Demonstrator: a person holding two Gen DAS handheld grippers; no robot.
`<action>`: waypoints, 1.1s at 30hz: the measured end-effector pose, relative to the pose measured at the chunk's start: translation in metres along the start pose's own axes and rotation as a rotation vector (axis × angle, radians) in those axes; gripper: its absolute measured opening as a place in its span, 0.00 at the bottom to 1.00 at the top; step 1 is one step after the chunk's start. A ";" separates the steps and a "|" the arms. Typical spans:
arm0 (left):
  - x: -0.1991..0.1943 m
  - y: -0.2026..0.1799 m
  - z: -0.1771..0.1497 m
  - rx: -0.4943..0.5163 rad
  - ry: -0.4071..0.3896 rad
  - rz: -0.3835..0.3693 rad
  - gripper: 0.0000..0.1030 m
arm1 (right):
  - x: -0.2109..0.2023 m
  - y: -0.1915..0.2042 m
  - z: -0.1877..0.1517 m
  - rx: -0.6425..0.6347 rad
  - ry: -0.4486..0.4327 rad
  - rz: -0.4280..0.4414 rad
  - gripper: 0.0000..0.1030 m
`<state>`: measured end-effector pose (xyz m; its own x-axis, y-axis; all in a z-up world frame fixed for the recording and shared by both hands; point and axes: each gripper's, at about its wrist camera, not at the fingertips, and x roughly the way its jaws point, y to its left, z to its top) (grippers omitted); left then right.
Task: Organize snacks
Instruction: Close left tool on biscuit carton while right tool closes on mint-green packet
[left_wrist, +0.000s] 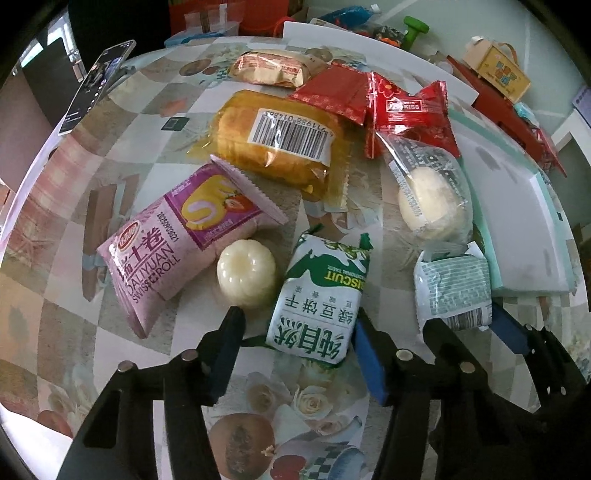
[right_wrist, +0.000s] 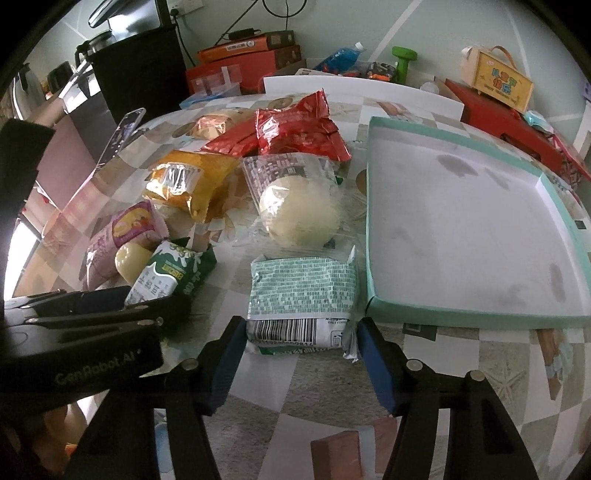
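Snack packs lie in a heap on the patterned table. My left gripper (left_wrist: 297, 328) is open, its jaws either side of the near end of a green-and-white biscuit pack (left_wrist: 317, 295), which also shows in the right wrist view (right_wrist: 166, 273). My right gripper (right_wrist: 301, 332) is open around the near end of a pale green-printed pack (right_wrist: 303, 295), also seen in the left wrist view (left_wrist: 452, 291). A shallow teal-edged box lid (right_wrist: 373, 221) lies empty to the right.
Other snacks: a pink Swiss roll pack (left_wrist: 173, 243), a white jelly cup (left_wrist: 246, 272), a yellow cake pack (left_wrist: 273, 136), a clear-wrapped bun (right_wrist: 299, 210) and red packs (right_wrist: 295, 129). A phone (left_wrist: 96, 85) leans at far left. Boxes and toys crowd the far edge.
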<state>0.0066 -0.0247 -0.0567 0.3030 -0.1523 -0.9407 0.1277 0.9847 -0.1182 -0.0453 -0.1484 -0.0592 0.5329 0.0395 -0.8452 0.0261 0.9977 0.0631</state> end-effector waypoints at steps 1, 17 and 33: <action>-0.001 0.001 0.001 0.002 0.000 -0.004 0.56 | 0.001 0.000 0.000 -0.002 0.001 -0.002 0.63; 0.011 -0.021 0.004 0.073 -0.017 0.055 0.55 | 0.014 0.008 -0.001 -0.040 0.015 -0.062 0.63; -0.001 -0.015 0.003 0.043 -0.006 -0.080 0.42 | 0.000 0.002 -0.003 -0.008 -0.007 -0.014 0.59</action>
<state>0.0072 -0.0395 -0.0528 0.2959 -0.2307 -0.9270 0.1920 0.9650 -0.1789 -0.0474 -0.1458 -0.0607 0.5386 0.0253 -0.8422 0.0268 0.9985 0.0472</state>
